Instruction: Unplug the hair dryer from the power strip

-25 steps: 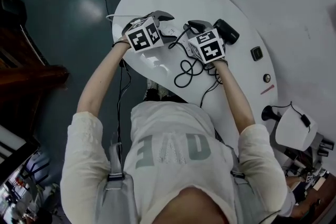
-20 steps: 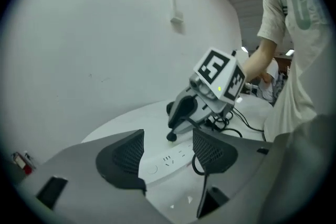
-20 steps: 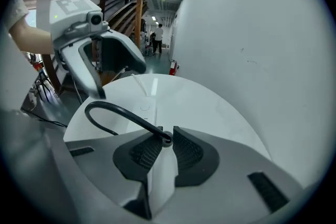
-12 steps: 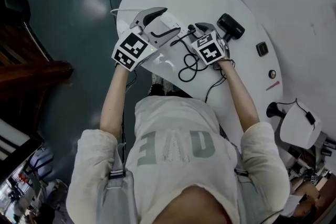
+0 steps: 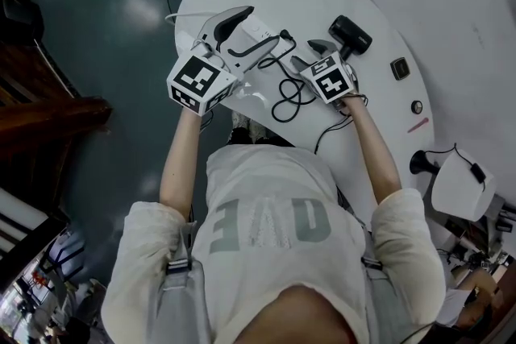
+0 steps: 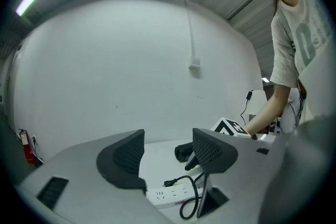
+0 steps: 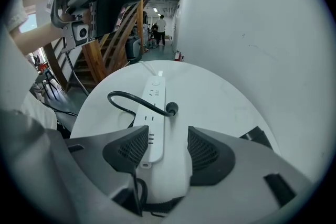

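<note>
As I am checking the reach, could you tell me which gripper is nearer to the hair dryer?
Right. The right gripper, its jaws just opened with nothing between them, is close beside the hair dryer; the left gripper hovers over the power strip, farther off.

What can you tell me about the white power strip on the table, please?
The power strip is a long white plastic bar with a row of sockets and a button at its far end. It lies flat on the white table. The black cord arches across it; its plug rests beside it, unplugged.
</note>
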The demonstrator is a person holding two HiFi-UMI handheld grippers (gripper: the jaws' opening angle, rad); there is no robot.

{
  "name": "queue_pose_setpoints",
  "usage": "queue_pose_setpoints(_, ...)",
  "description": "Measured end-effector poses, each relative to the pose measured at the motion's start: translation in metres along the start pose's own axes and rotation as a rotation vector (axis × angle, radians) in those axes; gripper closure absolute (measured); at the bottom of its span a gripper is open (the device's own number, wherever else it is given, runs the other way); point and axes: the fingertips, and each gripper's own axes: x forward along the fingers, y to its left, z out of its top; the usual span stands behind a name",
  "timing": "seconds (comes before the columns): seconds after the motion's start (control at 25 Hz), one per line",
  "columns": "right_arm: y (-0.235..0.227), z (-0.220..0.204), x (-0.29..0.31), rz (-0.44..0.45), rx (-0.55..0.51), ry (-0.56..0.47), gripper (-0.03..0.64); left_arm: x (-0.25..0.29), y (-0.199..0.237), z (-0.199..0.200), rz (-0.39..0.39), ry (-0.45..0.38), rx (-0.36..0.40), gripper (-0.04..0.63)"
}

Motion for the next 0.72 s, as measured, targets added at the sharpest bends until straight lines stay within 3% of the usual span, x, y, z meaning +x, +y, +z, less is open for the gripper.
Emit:
queue_pose_setpoints(0.44,-0.035,0.044,-0.025,-0.089,0.061,-0.127,0.391,-0.003,0.002,0.031,0.053,-0.056,0.021,0.299)
queue_pose_setpoints(0.56,-0.043,0.083,-0.056,-0.110,0.124,-0.269,0.404,-0.010,0.005,0.051,0.107,-0.117,0.007,0.358)
queue_pose_setpoints(0.72,-0.054,0.148,-0.123,-0.204,0.210,-0.549,0.490,-0.024,0.011,0.084,0.196,-0.207,0.007,0.462)
